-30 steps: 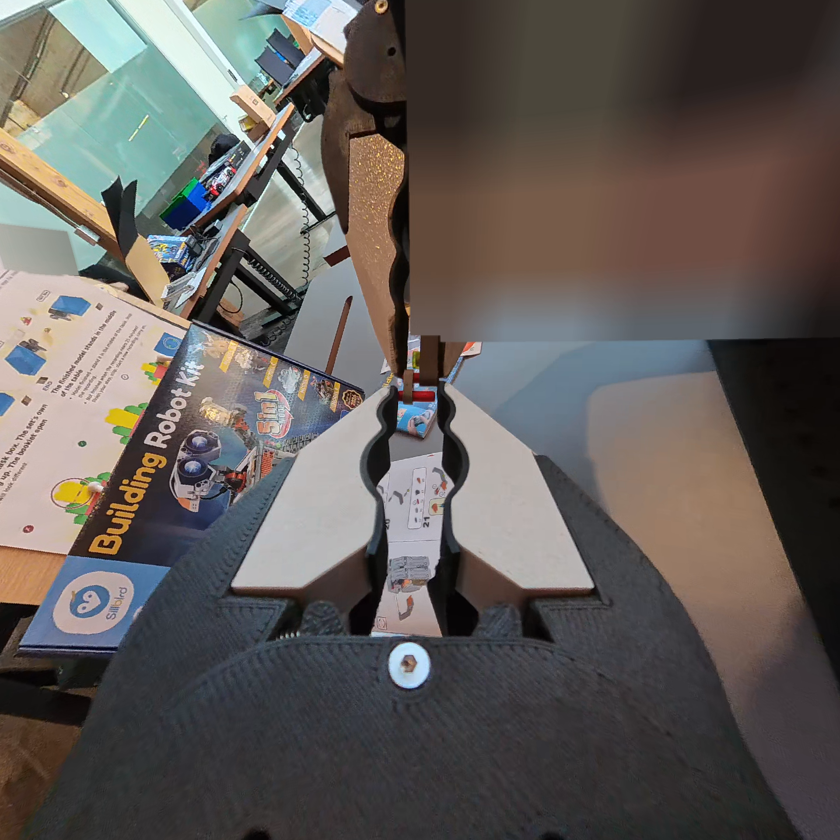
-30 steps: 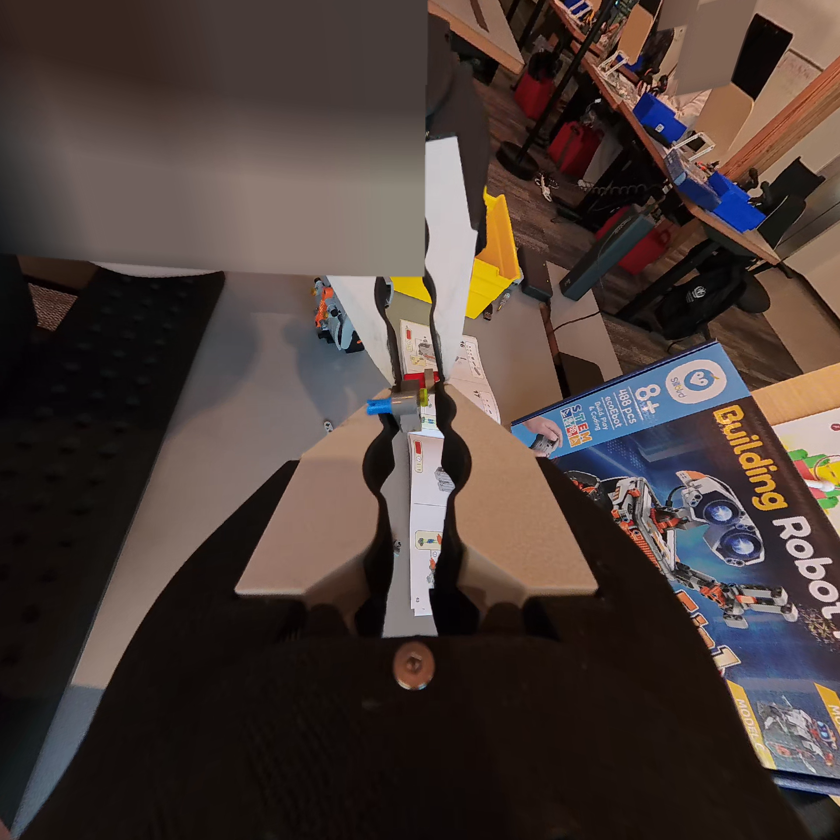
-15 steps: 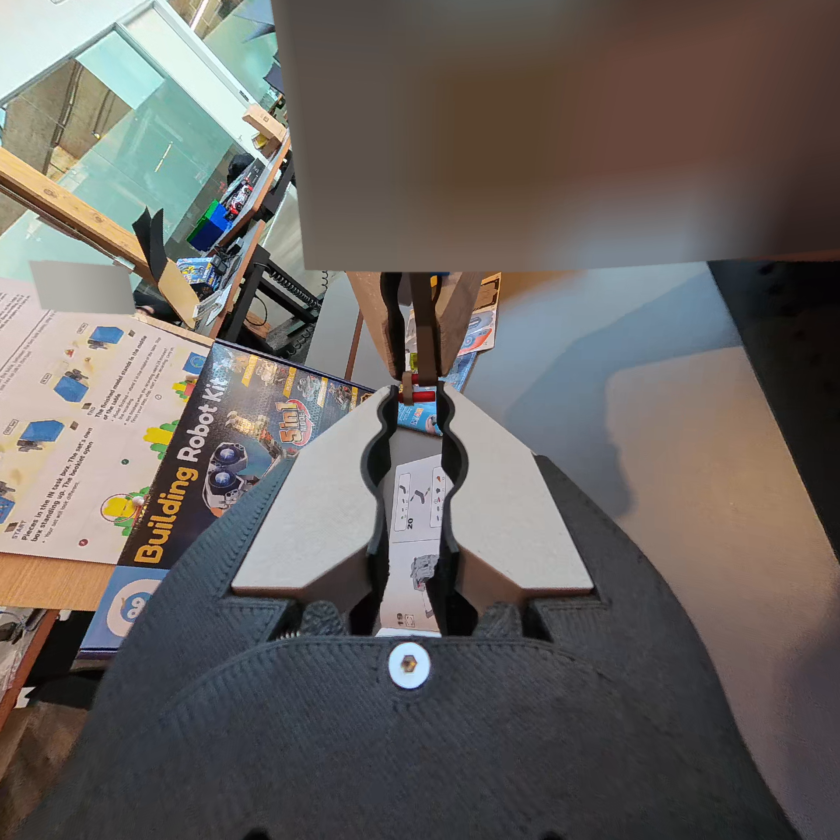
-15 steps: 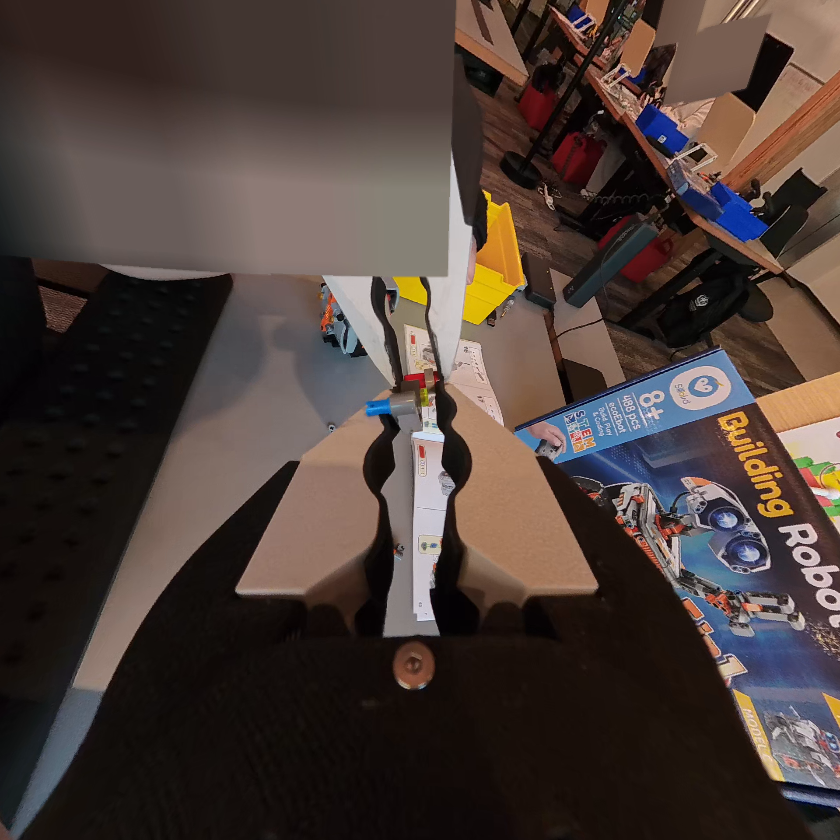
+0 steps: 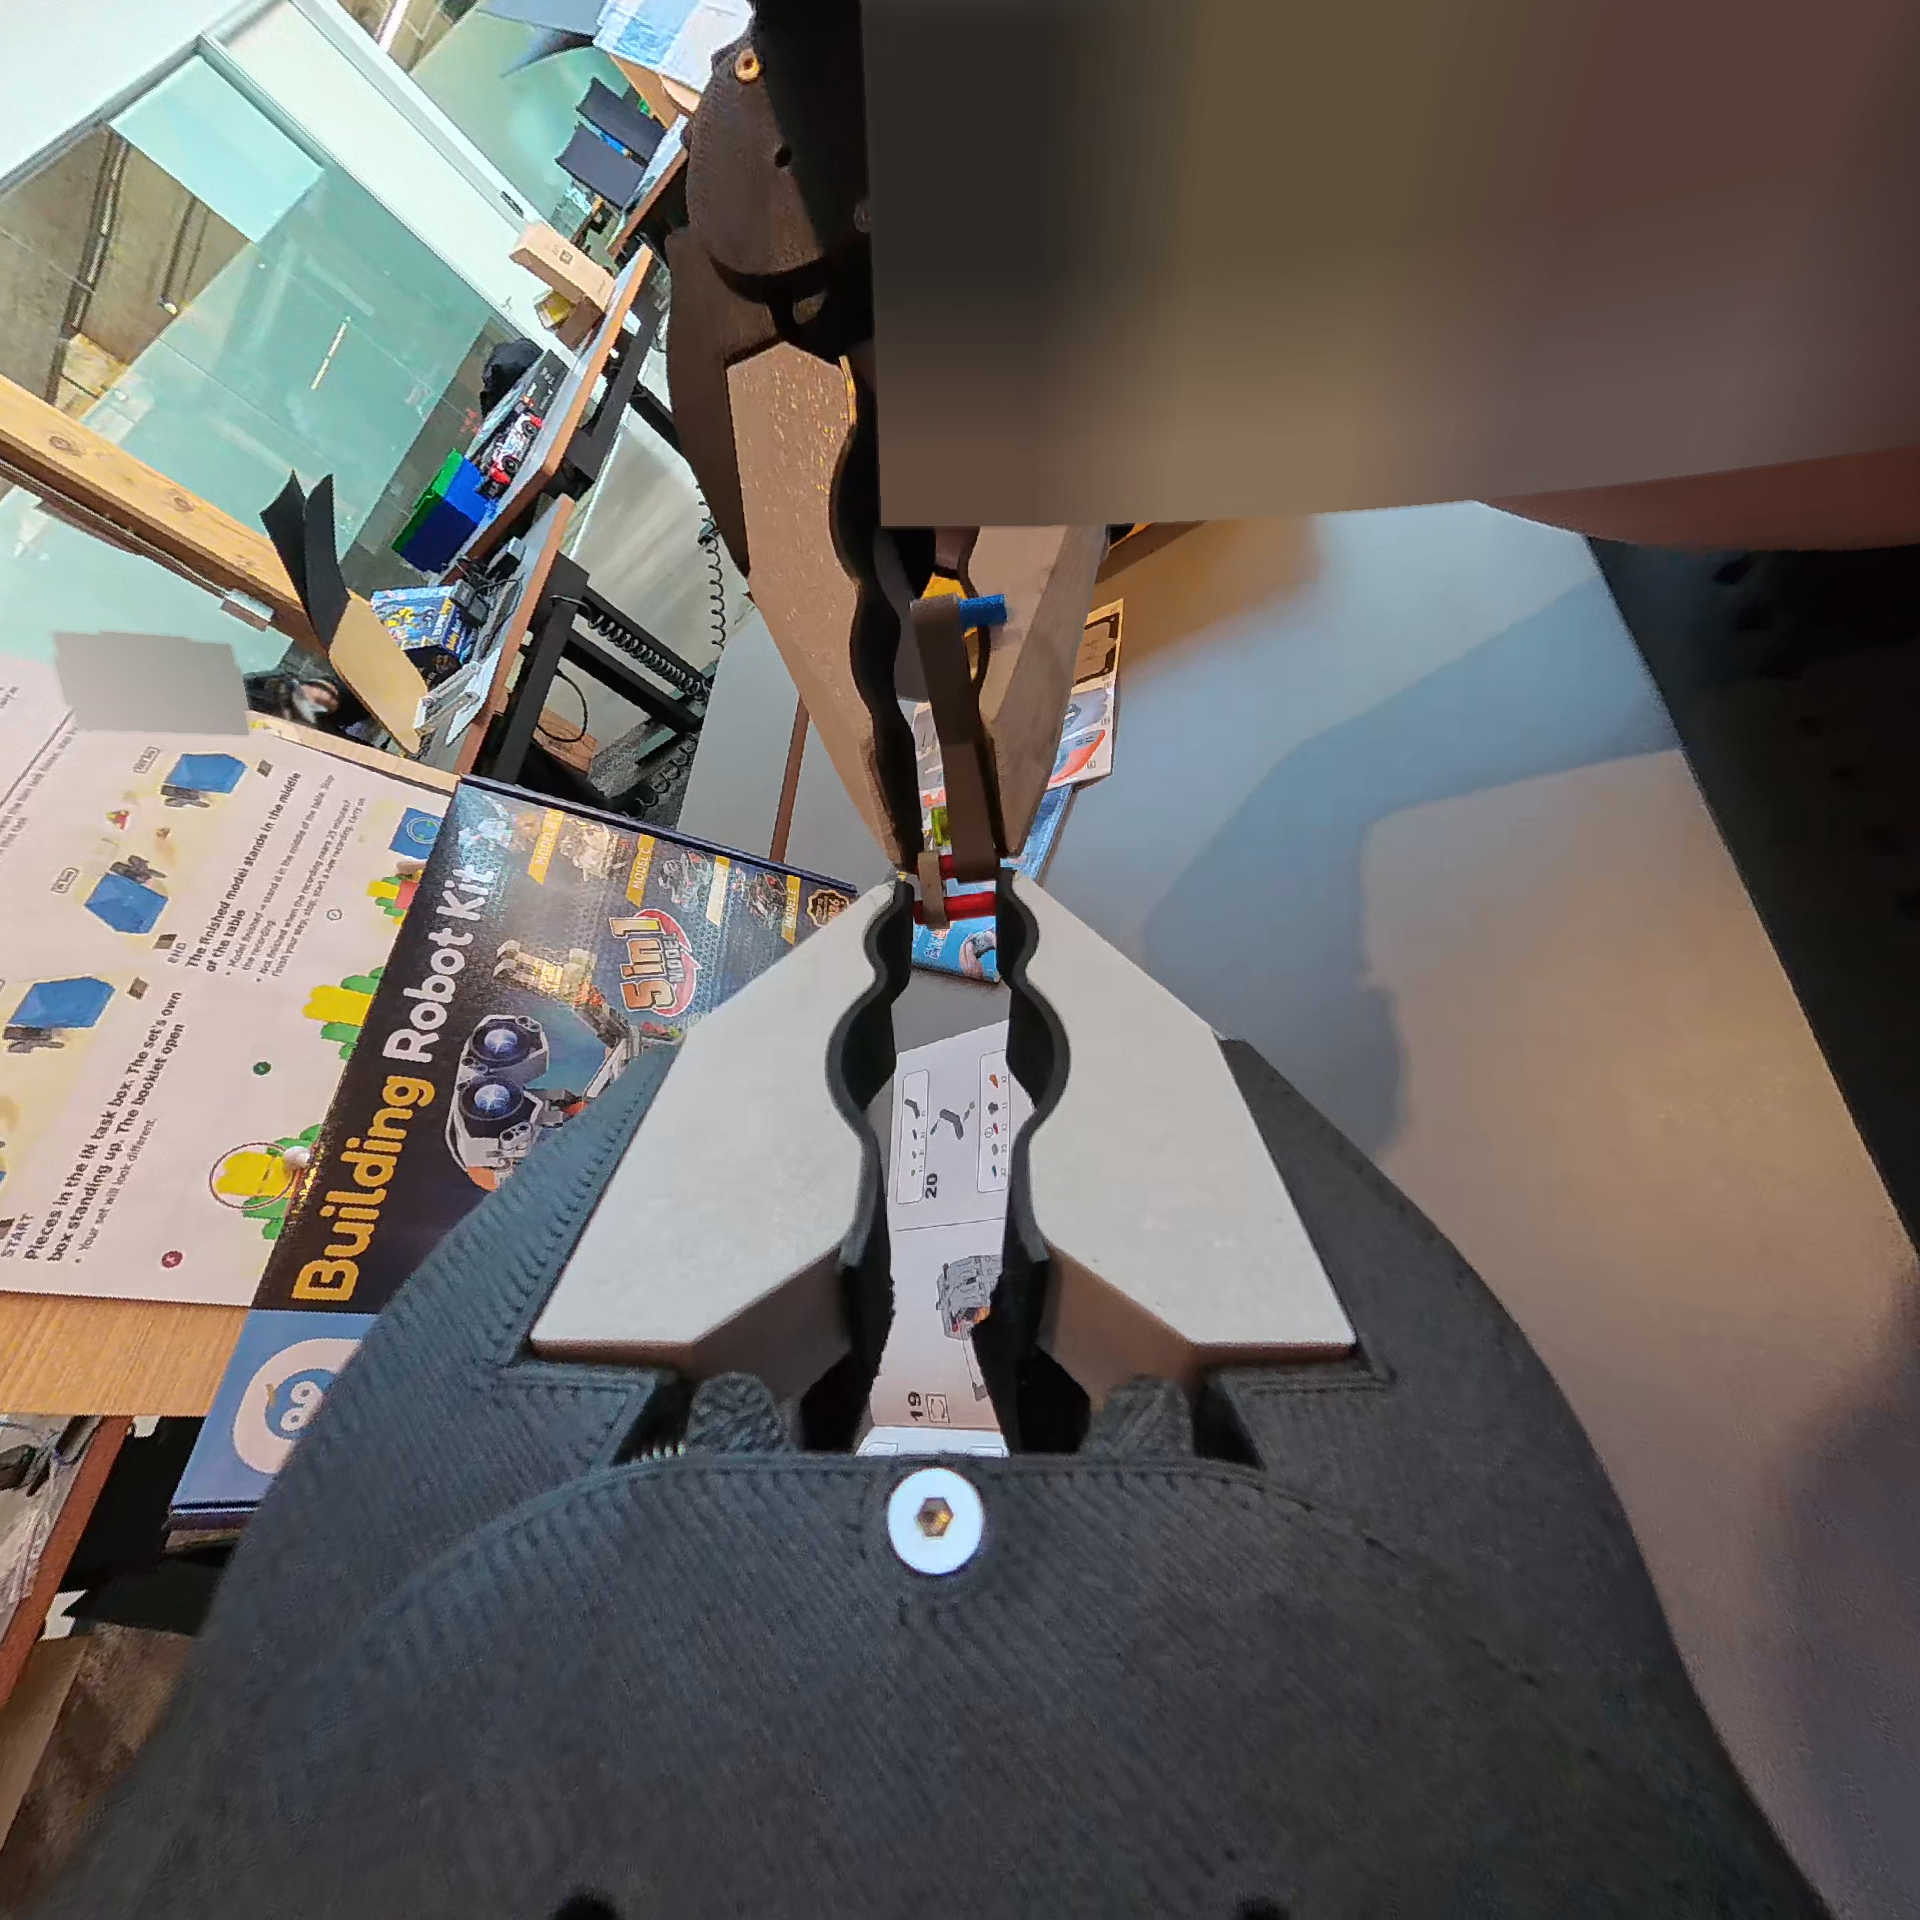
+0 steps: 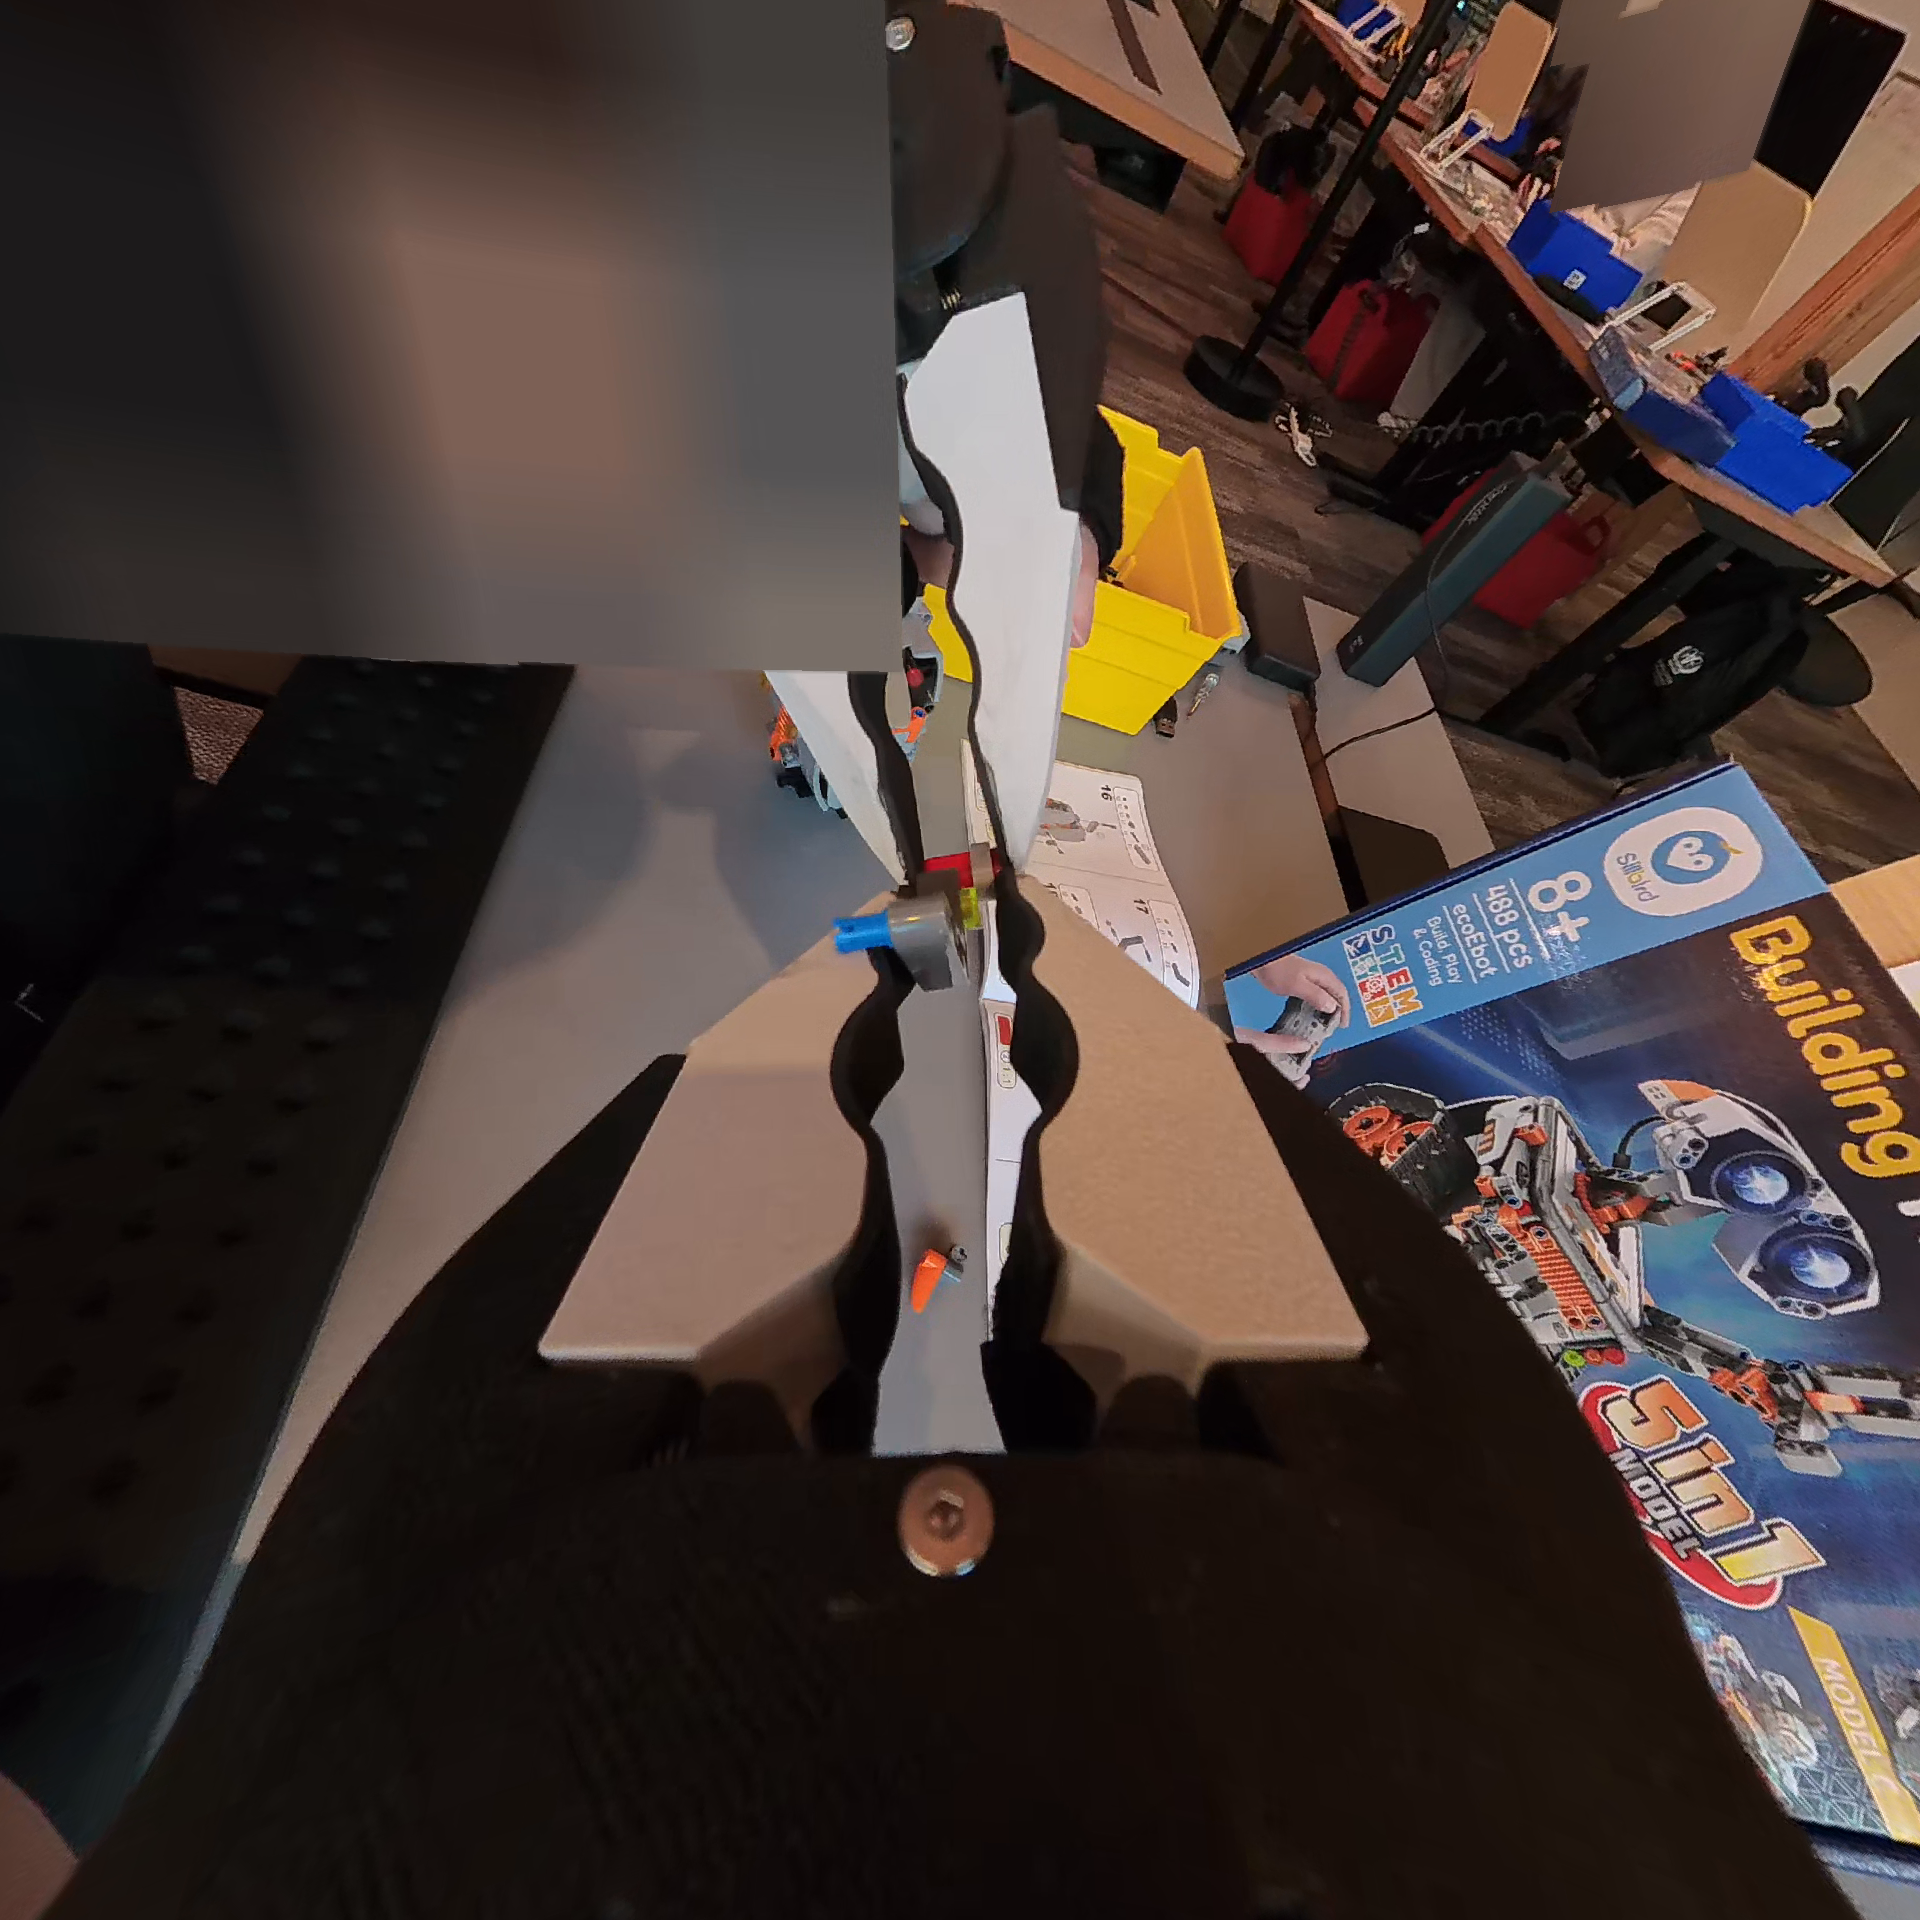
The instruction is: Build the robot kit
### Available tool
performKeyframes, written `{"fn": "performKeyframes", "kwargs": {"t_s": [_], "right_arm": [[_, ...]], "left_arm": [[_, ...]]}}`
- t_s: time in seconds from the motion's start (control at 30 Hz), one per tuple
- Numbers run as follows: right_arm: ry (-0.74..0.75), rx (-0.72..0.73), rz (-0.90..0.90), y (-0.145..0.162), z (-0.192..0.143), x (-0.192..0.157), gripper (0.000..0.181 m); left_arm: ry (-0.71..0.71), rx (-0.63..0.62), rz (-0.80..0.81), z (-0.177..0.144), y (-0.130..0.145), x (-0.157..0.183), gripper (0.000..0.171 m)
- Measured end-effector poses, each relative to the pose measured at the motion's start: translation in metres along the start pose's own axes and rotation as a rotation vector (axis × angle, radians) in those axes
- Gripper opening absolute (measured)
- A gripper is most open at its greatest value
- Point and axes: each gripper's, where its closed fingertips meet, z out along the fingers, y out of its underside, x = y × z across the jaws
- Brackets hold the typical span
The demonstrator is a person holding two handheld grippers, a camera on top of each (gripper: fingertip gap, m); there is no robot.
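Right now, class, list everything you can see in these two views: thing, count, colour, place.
Brick assembly: one, grey with blue pin, red and yellow bits, between both gripper tips.
Kit box: one, blue, tabletop edge.
Instruction booklet: one, white, on table under grippers.
Loose piece: one, orange, on table.
Bin: one, yellow, far side.
Table: one, grey.
Left gripper: shut on assembly.
Right gripper: shut on assembly.

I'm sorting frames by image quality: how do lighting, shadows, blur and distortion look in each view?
Left wrist view: fisheye bends the room's edges; a soft shadow falls on the grey table; a blurred patch covers the upper right; the left claw is sharp. Right wrist view: dimmer and warmer, with the right claw body nearly black; a patch covers the upper left; the toy box is crisp.
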Motion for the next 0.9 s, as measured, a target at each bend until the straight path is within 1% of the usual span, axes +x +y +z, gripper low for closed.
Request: {"fn": "performKeyframes", "kwargs": {"t_s": [0.43, 0.53, 0.7, 0.9], "right_arm": [[0.015, 0.021, -0.04, -0.004, -0.001, 0.001, 0.015], [0.009, 0.014, -0.01, -0.002, 0.001, 0.002, 0.015], [-0.031, -0.011, 0.007, 0.004, 0.002, -0.004, 0.015], [-0.04, -0.019, 0.034, 0.006, 0.003, -0.004, 0.015]], "left_arm": [[0.005, 0.021, -0.004, -0.002, -0.003, -0.002, 0.014], [0.002, 0.012, -0.004, -0.001, 0.0, -0.002, 0.014], [0.038, -0.013, 0.006, 0.002, 0.004, 0.005, 0.014], [0.048, -0.023, 0.003, 0.002, 0.005, 0.006, 0.014]]}}
